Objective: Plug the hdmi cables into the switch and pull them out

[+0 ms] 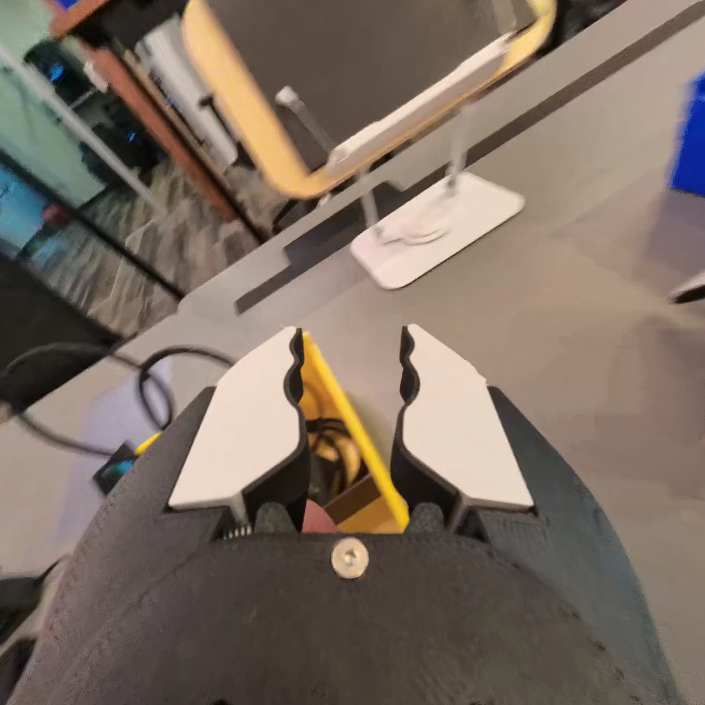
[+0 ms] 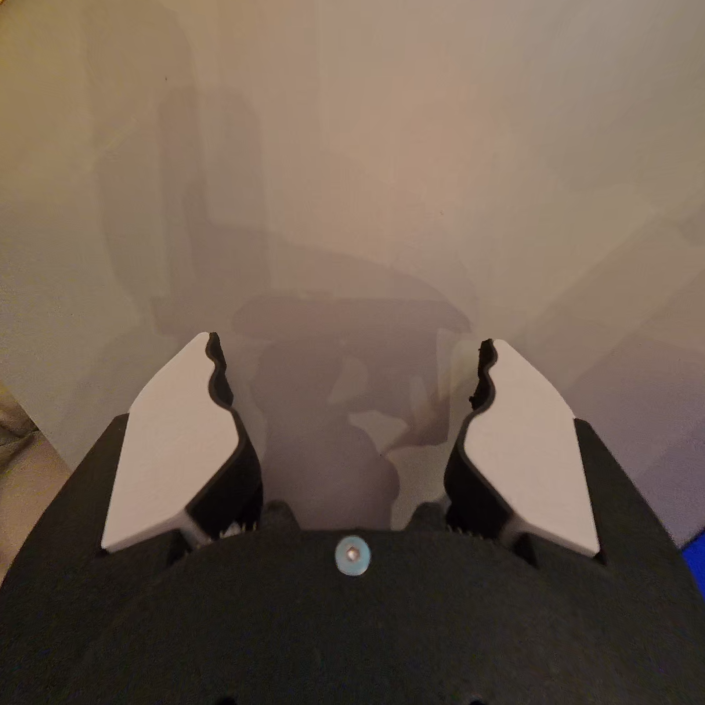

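Note:
In the left wrist view my left gripper [image 1: 351, 335] is open and empty, held over a yellow box [image 1: 343, 412] that shows between its fingers. Dark and yellow cables [image 1: 332, 438] lie coiled inside the box. A black cable [image 1: 152, 381] loops on the grey table to the left, near a small black device with a blue face [image 1: 112, 473] that is partly hidden by the gripper body. In the right wrist view my right gripper [image 2: 349, 341] is wide open and empty, and faces bare table surface [image 2: 343, 152] with only shadows on it. No plug or switch port shows clearly.
A white stand base [image 1: 438, 232] with thin rods carries a yellow-edged frame [image 1: 244, 103] at the back. A blue box [image 1: 690, 133] stands at the right edge. The table's edge and carpet floor [image 1: 133, 248] lie to the left. Something blue [image 2: 692, 553] shows at the lower right.

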A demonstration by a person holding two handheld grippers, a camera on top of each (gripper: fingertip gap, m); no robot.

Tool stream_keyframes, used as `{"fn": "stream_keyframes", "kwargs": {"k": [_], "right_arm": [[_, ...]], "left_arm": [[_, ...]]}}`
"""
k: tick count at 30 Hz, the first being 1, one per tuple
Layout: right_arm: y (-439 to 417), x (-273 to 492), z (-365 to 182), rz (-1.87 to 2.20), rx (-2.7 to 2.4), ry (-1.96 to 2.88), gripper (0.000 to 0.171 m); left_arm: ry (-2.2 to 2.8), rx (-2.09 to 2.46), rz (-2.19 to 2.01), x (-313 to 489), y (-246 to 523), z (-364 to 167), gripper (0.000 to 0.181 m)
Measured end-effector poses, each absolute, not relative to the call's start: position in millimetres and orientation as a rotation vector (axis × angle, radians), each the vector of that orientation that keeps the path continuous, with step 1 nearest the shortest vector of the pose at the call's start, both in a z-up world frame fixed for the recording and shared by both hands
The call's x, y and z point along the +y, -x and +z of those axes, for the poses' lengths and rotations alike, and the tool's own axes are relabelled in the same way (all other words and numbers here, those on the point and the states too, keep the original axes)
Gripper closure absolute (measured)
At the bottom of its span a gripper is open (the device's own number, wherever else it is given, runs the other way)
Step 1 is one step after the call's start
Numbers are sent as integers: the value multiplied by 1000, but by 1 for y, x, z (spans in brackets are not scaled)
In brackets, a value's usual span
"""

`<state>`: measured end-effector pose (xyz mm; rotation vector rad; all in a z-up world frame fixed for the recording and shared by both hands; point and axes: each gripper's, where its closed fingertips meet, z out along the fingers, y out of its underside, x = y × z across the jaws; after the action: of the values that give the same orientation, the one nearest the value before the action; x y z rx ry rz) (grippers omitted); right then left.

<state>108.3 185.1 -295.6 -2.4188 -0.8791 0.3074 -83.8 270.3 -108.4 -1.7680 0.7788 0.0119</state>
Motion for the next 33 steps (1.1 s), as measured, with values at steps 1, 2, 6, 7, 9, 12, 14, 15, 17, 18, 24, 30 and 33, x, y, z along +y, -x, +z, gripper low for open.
{"fn": "stream_keyframes", "kwargs": {"k": [1,2,6,7,9,12,14,15,17,18,24,30,33], "right_arm": [[-108,185,-296,309,-879,2420,48],[-108,185,-296,311,-880,2421,48],[-106,185,-295,322,-880,2416,49],[-105,185,-295,325,-880,2415,50],[-104,185,-295,331,-880,2417,50],[-103,184,-296,337,-880,2418,50],[-103,184,-296,348,-876,2420,50],[-103,184,-296,349,-875,2422,50],[-104,184,-297,353,-872,2425,51],[-104,184,-297,359,-869,2424,51],[-104,184,-297,368,-869,2426,51],[-102,183,-297,380,-876,2426,52],[-101,183,-297,384,-873,2423,53]], "left_arm": [[1818,740,51,282,109,-109,132],[1863,693,100,294,136,-111,131],[2121,549,206,322,229,-154,132],[2193,530,173,324,241,-170,132],[2238,533,164,329,254,-188,135],[2247,587,231,336,258,-202,134],[2237,573,225,345,257,-204,135],[2256,562,221,348,258,-207,136],[2299,574,194,353,257,-216,137],[2322,577,190,356,258,-221,136],[2297,587,223,369,261,-230,155],[2179,516,184,371,260,-200,168],[2128,501,148,370,259,-187,171]]}}
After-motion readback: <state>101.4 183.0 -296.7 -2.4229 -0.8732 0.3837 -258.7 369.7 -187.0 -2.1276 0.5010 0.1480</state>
